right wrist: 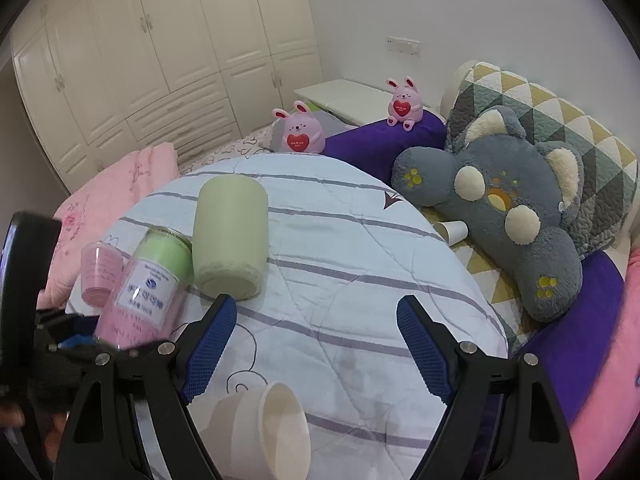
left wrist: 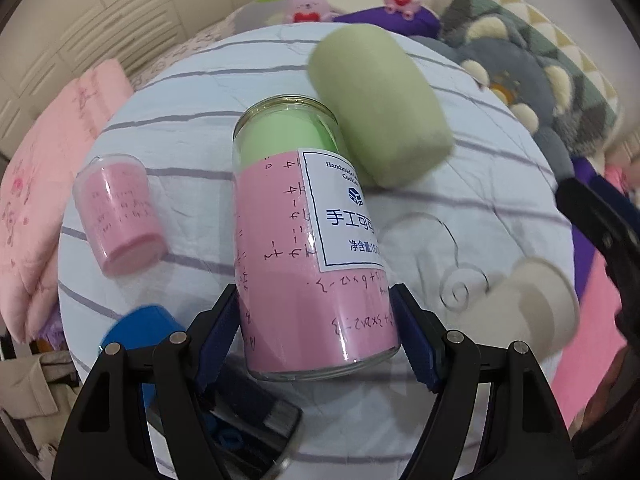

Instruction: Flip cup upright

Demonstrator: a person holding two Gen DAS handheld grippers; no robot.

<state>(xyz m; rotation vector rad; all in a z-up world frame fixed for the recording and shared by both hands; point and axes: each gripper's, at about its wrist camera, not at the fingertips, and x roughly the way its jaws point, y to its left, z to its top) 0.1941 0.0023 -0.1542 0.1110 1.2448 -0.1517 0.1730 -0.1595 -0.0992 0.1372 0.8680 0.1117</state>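
My left gripper [left wrist: 314, 320] is shut on a tall clear cup [left wrist: 308, 236] with pink and green filling and a white label, holding it tilted above the striped quilt [left wrist: 460, 208]; it also shows in the right wrist view [right wrist: 144, 292]. My right gripper [right wrist: 316, 332] is open and empty, above a white cup [right wrist: 272, 428] lying on its side with its mouth toward the camera. A green cup [right wrist: 230, 240] lies mouth-down on the quilt. A small clear cup with pink filling [left wrist: 118, 216] lies tilted at the left.
A grey plush toy [right wrist: 508, 208], purple bolsters [right wrist: 380, 140], two pink rabbit toys [right wrist: 300, 132] and a small paper cup [right wrist: 452, 230] ring the quilt. A pink blanket [right wrist: 120, 184] lies at the left. A blue object [left wrist: 140, 328] and a dark item [left wrist: 256, 412] lie under my left gripper.
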